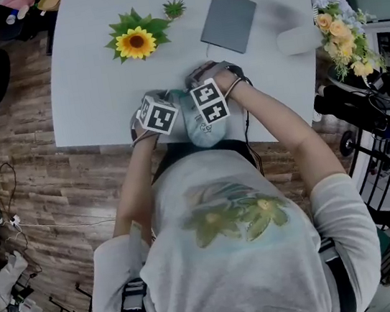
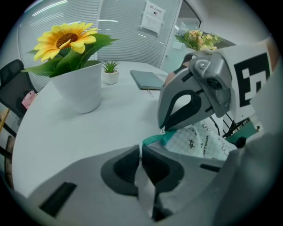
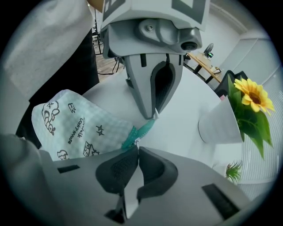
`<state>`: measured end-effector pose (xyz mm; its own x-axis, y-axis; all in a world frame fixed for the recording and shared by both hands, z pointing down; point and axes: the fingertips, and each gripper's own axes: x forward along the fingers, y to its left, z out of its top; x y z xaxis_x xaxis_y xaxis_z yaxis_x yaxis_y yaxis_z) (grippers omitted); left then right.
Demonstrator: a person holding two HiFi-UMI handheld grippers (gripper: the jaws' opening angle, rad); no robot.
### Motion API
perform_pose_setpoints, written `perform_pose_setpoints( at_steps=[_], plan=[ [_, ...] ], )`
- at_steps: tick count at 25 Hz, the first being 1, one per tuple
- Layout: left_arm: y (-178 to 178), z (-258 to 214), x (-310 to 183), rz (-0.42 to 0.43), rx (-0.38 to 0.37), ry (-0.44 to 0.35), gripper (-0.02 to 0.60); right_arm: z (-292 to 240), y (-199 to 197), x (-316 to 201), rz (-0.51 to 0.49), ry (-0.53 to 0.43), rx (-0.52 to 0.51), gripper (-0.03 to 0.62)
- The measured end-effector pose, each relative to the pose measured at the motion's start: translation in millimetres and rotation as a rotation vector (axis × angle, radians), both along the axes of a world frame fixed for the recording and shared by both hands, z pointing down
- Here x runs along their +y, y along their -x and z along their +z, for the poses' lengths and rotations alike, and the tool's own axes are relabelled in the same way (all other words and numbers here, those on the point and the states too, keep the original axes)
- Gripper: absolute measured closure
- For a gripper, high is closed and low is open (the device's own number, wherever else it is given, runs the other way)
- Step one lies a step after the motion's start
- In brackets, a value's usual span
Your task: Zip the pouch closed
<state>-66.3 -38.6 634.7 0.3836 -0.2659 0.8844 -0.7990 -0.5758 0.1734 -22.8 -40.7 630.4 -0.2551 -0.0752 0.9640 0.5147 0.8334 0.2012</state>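
Wood-plank floor surrounds a white tabletop that fills the upper middle of the head view. At the upper left of the tabletop a sunflower stands in a white pot, with a small green plant just to its right. A flat grey notebook lies further right, and a bouquet of pale flowers sits at the right edge of the frame. The person, in a white printed T-shirt, takes up the lower half of the head view, both forearms reaching up to the near edge of the tabletop.

The pouch is there at that near edge, in the centre of the head view, under the two marker cubes. It is pale mint with a fine check and small black doodles, and it looks soft and full. A teal zipper tape runs out from its corner.

The left tongs are clenched on the free end of the teal tape, holding it out away from the pouch. The right tongs are clenched too, pinching the small metal zipper pull where the tape meets the pouch fabric. The two pairs of tips sit close together, almost nose to nose, with only the short stretch of tape between them. Both tongs point steeply down toward the tabletop.
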Motion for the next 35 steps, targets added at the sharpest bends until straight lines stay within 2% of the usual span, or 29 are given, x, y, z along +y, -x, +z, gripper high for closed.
perform_pose_setpoints(
  at_steps=[3, 7, 15, 35],
  plan=[
    [0.2, -0.7, -0.3, 0.003, 0.0, 0.0, 0.558, -0.9, 2.0, -1.3, 0.02, -0.01, -0.017, 0.571],
    [0.4, 0.0, -0.2, 0.005, -0.004, 0.001, 0.558, 0.0, 1.2, -0.3, -0.02, -0.044, -0.018, 0.572],
    [0.4, 0.7, 0.2, 0.017, -0.011, 0.003, 0.558, -9.1, -5.7, 2.7, 0.014, 0.036, -0.037, 0.579],
    [0.0, 0.3, 0.1, 0.015, -0.003, 0.005, 0.558, -19.1, -13.9, 4.1, -0.049, 0.022, 0.019, 0.579]
  ],
)
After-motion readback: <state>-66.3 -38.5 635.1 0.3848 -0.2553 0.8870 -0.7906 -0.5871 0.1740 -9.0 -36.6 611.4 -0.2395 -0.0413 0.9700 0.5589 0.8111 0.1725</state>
